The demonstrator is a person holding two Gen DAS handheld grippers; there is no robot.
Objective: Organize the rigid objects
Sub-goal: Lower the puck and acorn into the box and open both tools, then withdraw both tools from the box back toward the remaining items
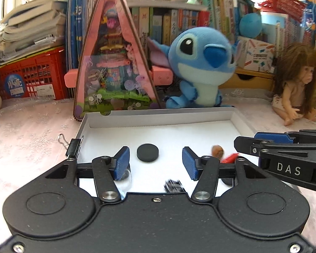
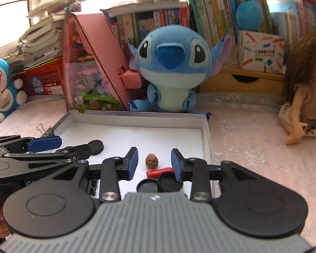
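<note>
A shallow white box (image 1: 239, 119) (image 2: 205, 130) lies on the table. Inside it are a black disc (image 1: 147, 152) (image 2: 97, 147), a brown nut (image 1: 217, 150) (image 2: 151, 160), a red cylinder (image 2: 160, 171) (image 1: 230, 158), two black caps (image 2: 168, 182) and a small black clip (image 1: 174, 186). My left gripper (image 1: 155, 162) is open and empty above the box, just before the black disc. My right gripper (image 2: 154, 162) is open and empty, with the nut between its fingers and the red cylinder just below. Each gripper shows at the edge of the other's view.
A black binder clip (image 1: 73, 146) sits at the box's left edge. Behind the box stand a pink triangular toy case (image 1: 113, 63), a blue plush (image 1: 202, 63) and a bookshelf. A doll (image 1: 295, 88) sits at the right, a red crate (image 1: 31, 76) at the left.
</note>
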